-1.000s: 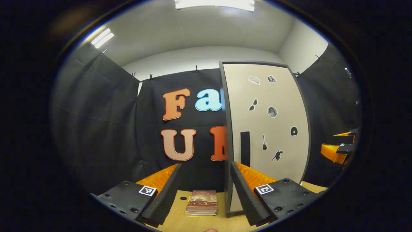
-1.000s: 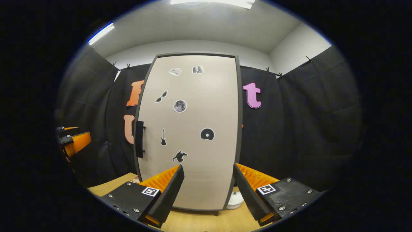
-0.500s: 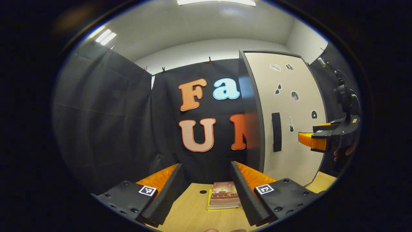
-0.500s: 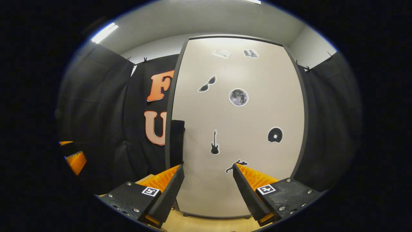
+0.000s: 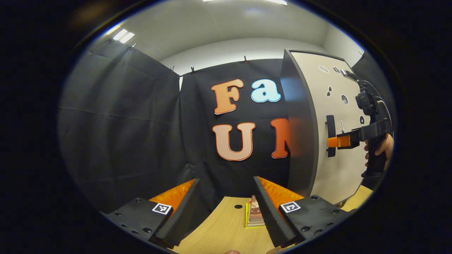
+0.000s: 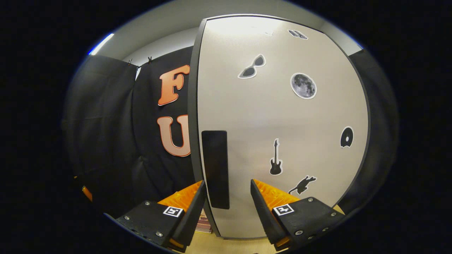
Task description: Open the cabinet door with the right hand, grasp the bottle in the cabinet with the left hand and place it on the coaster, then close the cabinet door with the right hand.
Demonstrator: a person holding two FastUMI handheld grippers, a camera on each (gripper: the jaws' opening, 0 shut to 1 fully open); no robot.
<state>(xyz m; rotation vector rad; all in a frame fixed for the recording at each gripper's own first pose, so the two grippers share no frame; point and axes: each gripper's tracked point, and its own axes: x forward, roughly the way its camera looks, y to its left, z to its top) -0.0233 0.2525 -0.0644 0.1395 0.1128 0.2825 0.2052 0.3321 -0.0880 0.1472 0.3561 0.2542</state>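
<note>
Door: the cabinet door is shut, flat and stiff; it likely swings easily.
Handle: the dark handle sits by the door's left edge, the best place to hold.
Right gripper: jaws wide open, one on each side of the handle, not squeezing.
Left gripper: jaws open, holding nothing, above the counter.
Bottle: hidden behind the door.

R hand-held gripper wide apart, straddling dark handle on closed cabinet door.
</note>
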